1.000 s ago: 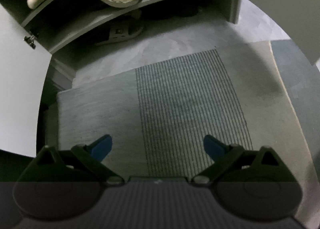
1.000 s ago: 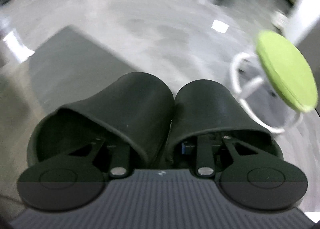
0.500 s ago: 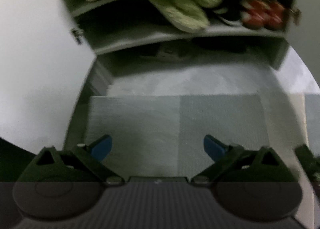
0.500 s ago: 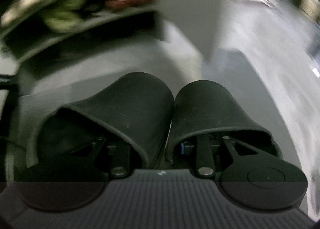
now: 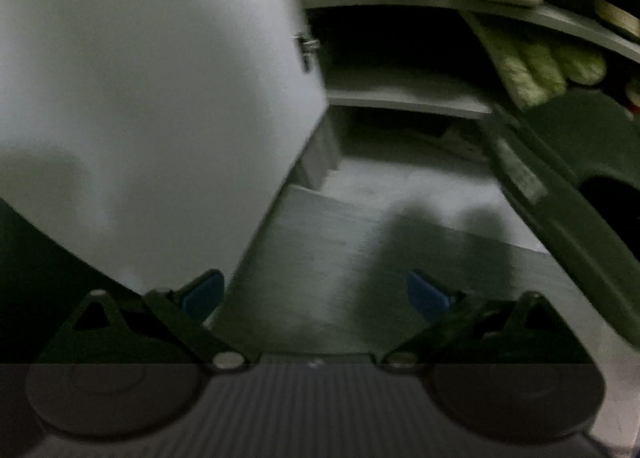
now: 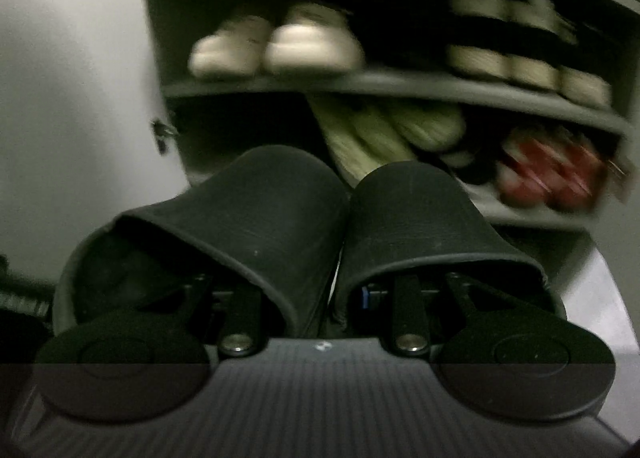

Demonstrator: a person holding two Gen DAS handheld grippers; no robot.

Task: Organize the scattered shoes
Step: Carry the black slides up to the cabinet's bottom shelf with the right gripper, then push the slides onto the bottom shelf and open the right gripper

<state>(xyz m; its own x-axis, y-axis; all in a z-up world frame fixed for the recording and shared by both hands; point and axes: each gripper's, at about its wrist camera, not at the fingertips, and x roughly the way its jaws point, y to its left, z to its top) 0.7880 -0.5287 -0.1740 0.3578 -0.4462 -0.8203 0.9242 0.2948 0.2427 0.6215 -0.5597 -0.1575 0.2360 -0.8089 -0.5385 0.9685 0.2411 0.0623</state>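
Observation:
My right gripper (image 6: 334, 292) is shut on a pair of black slippers (image 6: 276, 210), one finger inside each, pinching their inner walls together. The pair hangs in front of an open shoe cabinet (image 6: 400, 84) and points at its lower shelves. The same slippers (image 5: 568, 186) come into the left wrist view from the right, sole edge showing. My left gripper (image 5: 316, 294) is open over a grey mat (image 5: 320, 242), with nothing between its blue pads. Cream shoes (image 6: 276, 46), green slippers (image 6: 384, 130) and red shoes (image 6: 548, 174) sit on the shelves.
The cabinet's white door (image 5: 140, 98) stands open at the left, close to my left gripper, with a hinge (image 5: 306, 48) on its edge. A dark shoe (image 5: 448, 138) lies under the bottom shelf. The left part of the lower shelf (image 5: 400, 96) is bare.
My right gripper has swung with the black slippers from facing the room to facing the cabinet shelves. The left gripper has moved closer to the cabinet and its open door, still open.

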